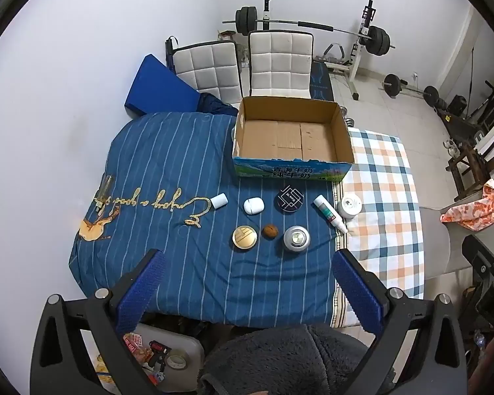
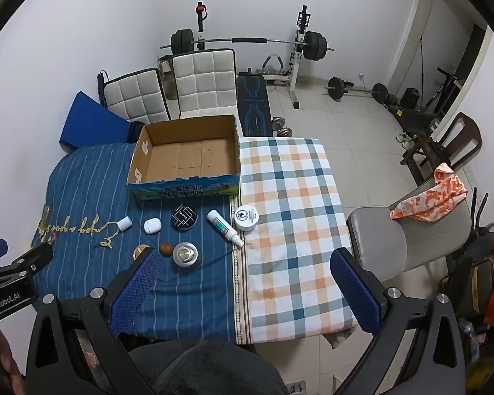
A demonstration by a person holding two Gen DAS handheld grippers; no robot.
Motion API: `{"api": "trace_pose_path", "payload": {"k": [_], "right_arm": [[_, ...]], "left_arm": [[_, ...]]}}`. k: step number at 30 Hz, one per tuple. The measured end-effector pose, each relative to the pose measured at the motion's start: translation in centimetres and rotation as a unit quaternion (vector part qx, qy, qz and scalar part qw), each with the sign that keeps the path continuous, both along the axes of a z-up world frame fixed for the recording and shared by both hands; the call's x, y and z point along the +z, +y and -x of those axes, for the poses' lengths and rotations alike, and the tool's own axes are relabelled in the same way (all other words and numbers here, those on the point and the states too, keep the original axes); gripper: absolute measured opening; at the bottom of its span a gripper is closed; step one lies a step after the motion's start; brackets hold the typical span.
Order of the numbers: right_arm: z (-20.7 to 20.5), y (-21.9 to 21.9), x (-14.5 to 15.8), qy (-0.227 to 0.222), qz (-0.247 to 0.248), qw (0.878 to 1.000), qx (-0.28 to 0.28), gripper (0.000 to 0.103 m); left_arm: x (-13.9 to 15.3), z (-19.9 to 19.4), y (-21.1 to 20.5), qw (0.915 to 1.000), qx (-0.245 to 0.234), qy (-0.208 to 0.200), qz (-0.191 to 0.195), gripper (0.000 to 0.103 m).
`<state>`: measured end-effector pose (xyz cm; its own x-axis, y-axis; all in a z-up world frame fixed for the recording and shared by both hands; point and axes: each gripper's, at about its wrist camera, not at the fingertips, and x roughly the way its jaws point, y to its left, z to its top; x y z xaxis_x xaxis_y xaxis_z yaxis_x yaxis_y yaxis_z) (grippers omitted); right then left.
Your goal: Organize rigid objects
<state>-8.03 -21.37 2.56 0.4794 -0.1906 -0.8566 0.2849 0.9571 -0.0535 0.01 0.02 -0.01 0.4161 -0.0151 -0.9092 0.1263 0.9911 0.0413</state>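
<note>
An empty cardboard box (image 1: 293, 138) (image 2: 187, 158) stands at the back of the table. In front of it lie a small white cap (image 1: 219, 201), a white oval case (image 1: 253, 205), a black round tin (image 1: 290, 198), a white tube (image 1: 329, 213), a white jar (image 1: 349, 205), a gold round compact (image 1: 244, 237), a walnut (image 1: 270, 231) and a silver can (image 1: 296, 238). The same items show in the right wrist view, such as the silver can (image 2: 186, 254) and white jar (image 2: 246, 218). My left gripper (image 1: 248, 260) and right gripper (image 2: 247, 258) are open, empty, above the table's near edge.
The table has a blue striped cloth (image 1: 168, 164) on the left and a checked cloth (image 2: 286, 217) on the right. Two white chairs (image 1: 280, 62) stand behind. A grey chair (image 2: 408, 240) with an orange cloth is to the right. Gym weights are at the back.
</note>
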Motion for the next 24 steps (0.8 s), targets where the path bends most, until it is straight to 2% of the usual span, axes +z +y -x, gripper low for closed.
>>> {"api": "trace_pose_path", "payload": {"k": [7,13,19,24], "right_arm": [[0.0,0.2,0.0,0.001,0.003,1.000,-0.001,0.103],[0.1,0.2,0.5,0.001,0.006,1.000,-0.001,0.103],[0.3,-0.1,-0.1,0.002,0.011,1.000,-0.008,0.103],[0.3,-0.1,-0.5,0.009,0.009,1.000,-0.015,0.103]], "left_arm": [[-0.2,-0.1,-0.3,1.0000,-0.005,0.002,-0.001,0.103],[1.2,-0.8,0.5,1.0000,-0.004,0.003,0.005,0.103],[-0.2,0.0,-0.6,0.9999,-0.009,0.007,0.005,0.103],[-0.2,0.0,-0.8,0.9999,-0.013,0.008,0.002,0.103]]}}
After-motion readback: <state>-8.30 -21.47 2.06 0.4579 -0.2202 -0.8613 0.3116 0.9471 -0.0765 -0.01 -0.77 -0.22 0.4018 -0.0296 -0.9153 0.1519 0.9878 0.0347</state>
